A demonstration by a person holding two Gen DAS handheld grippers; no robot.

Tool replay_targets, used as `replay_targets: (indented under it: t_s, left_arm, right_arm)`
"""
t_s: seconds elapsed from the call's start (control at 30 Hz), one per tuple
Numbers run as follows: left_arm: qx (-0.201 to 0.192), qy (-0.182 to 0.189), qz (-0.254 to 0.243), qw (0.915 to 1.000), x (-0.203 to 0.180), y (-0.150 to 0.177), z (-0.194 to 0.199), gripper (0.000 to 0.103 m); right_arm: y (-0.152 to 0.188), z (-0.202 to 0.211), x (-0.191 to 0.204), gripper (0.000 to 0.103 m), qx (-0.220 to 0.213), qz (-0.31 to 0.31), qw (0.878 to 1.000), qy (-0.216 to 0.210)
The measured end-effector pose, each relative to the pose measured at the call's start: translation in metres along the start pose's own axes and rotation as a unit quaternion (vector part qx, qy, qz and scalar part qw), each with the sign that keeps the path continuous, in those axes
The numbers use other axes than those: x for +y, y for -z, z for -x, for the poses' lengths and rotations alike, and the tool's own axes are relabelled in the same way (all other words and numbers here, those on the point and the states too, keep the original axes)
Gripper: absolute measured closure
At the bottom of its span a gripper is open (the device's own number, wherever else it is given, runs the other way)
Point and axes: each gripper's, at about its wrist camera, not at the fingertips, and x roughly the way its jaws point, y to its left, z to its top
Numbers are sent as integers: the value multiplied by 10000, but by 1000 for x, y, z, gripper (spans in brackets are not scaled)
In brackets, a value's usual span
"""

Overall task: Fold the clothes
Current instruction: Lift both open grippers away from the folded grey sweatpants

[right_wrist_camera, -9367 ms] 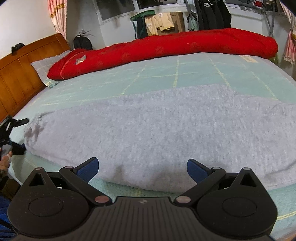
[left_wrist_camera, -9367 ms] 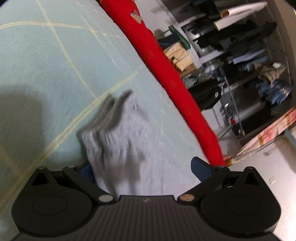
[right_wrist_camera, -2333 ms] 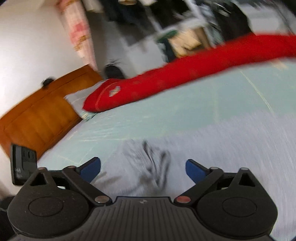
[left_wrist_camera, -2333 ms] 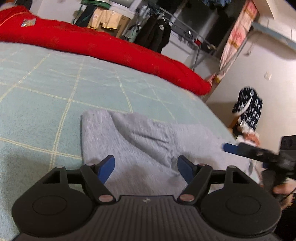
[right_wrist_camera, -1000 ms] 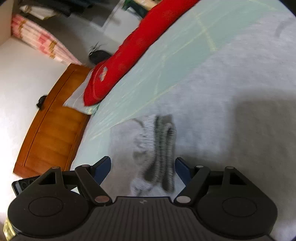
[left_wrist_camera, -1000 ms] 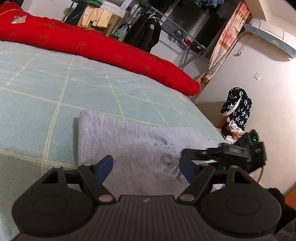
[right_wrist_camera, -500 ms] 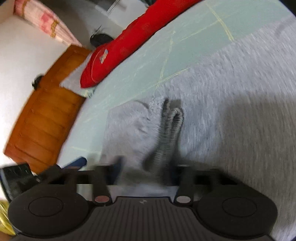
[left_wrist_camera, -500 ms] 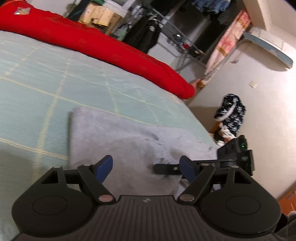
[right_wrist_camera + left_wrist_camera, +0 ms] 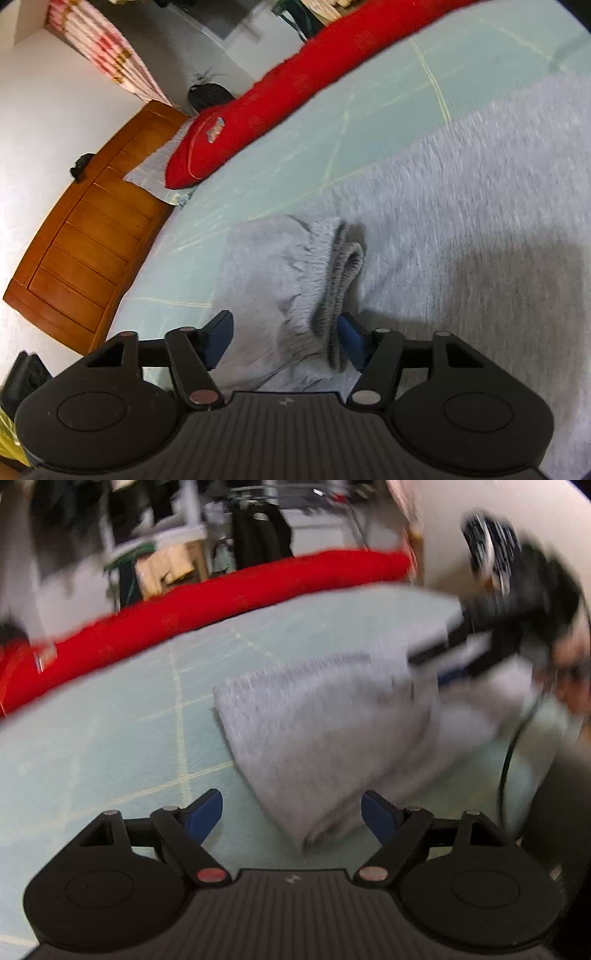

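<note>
Left gripper (image 9: 291, 814): jaws wide apart, having just opened a little further, nothing pinched. Near corner of folded grey garment (image 9: 325, 723) lies on pale green bedspread (image 9: 110, 738) between and just ahead of blue pads (image 9: 205, 814).

Right gripper (image 9: 284, 338): jaws apart, just reopened. Bunched ribbed waistband (image 9: 341, 273) of garment sits between them, against right-side pad (image 9: 351, 338), clear of the other; not clamped. Red quilt (image 9: 295, 88) along far bed edge.
</note>
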Motion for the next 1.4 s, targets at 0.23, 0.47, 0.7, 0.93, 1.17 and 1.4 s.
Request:
replay_targets:
  t_s: [0.23,0.47,0.7,0.93,1.17,1.4]
  left_arm:
    - [-324,-122,-1313,9907,-49,-25,-15,20]
    - [-291,-73,-2015,9790,-78,-33,-54,20]
    - [-43,-555,-2127,9755,-57,-20,-47,18]
    - [211,-1153,-2659,9568,-47,-11,-41,15]
    - [387,-1419,-2784,9491,-56,-11,-44,14]
    - [633,-1150,-1883,9733,-32,0,-19,14]
  right_arm:
    - [10,19,-4,29,-175,-206,9996,58]
    - [9,36,-2,23,-397,-232,9988,164]
    - [12,39,-9,21,-397,-232,9988,185]
    - [15,30,-9,20,-306,-244,9992,68]
    - [16,27,-3,18,-260,-142,9995,96]
    - [13,23,0,18,-211,-47,9997,84]
